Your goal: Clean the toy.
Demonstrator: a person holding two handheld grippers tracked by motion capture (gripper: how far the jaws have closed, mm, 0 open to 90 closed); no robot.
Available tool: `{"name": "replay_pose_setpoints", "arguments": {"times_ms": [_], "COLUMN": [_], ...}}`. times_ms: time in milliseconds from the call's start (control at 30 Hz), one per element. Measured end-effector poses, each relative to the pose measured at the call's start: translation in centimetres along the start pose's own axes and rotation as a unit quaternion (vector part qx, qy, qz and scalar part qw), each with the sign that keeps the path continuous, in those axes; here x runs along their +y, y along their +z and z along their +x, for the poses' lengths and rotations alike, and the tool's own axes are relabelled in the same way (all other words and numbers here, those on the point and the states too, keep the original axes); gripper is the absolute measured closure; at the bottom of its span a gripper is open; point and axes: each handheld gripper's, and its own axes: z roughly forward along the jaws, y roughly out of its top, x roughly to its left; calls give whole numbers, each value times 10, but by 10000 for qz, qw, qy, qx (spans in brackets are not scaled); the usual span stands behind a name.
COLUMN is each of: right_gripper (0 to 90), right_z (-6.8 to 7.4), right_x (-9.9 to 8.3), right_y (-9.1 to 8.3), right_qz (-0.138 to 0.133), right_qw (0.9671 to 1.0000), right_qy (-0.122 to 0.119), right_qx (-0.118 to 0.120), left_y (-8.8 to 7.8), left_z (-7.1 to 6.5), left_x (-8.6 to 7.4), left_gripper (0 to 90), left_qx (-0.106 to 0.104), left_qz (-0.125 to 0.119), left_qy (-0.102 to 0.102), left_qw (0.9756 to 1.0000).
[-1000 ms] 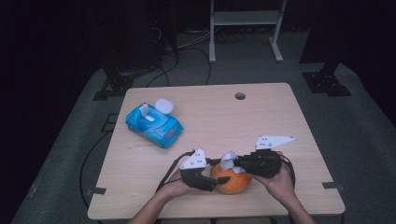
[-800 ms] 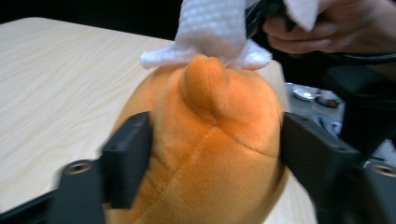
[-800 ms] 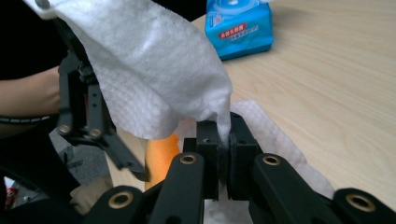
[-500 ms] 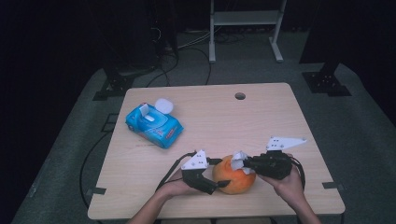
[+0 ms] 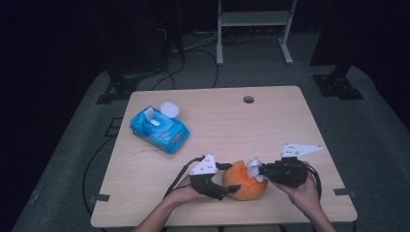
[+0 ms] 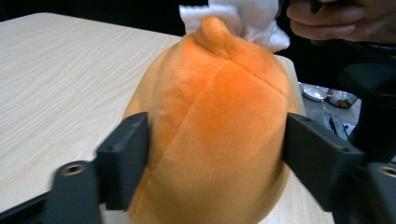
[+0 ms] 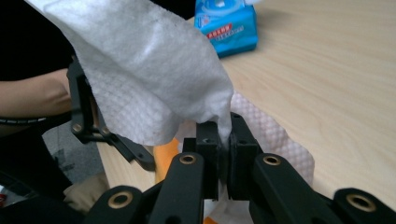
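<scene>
A pale wood-grain counter (image 5: 270, 125) stands on grey carpet in a dark room, with cables trailing across the floor behind it and the white legs of a rack (image 5: 254, 29) further back. There is a small round hole (image 5: 248, 99) in the counter near its far edge. Toward the far left lies a blue pack of wet wipes (image 5: 158, 128) with its flap up.

At the near edge an orange plush toy (image 5: 244, 181) sits on the counter between the person's two hands. The left hand-held gripper (image 5: 223, 188) has its jaws on either side of the toy; they have just been opening, and whether the pads press the plush I cannot tell for sure. The right hand-held gripper (image 5: 258, 169) is closed tight on a white wipe (image 7: 154, 74), which it holds against the top of the toy at its right side.
</scene>
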Motion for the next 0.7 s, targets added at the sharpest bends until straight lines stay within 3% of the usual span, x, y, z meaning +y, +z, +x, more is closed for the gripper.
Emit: {"name": "replay_pose_setpoints", "arguments": {"times_ms": [167,233,300,367,533,700], "right_gripper": [849,849,849,849,849,849], "right_z": [-5,-6,-7,-7,-8,-8], "right_x": [-6,-7,-7,-7,2,23], "right_y": [-6,-5,-3,-2,-3,6], "right_qz": [7,31,33,31,-143,-352], "right_qw": [9999,9999,9999,9999,9999,9993], "right_qy": [116,113,126,123,77,-39], "right_qx": [-7,15,53,66,-2,-122], "left_y": [5,10,18,22,12,-7], "left_z": [10,11,9,8,10,16], "left_x": [0,0,-2,-4,7,24], "left_gripper": [106,94,77,93,360,380], "left_qx": [-139,-302,-429,-408,-157,534], "left_qz": [110,157,316,346,289,368], "left_qy": [-63,62,474,547,317,458], "left_qw": [9998,9994,9975,9971,9990,9968]}}
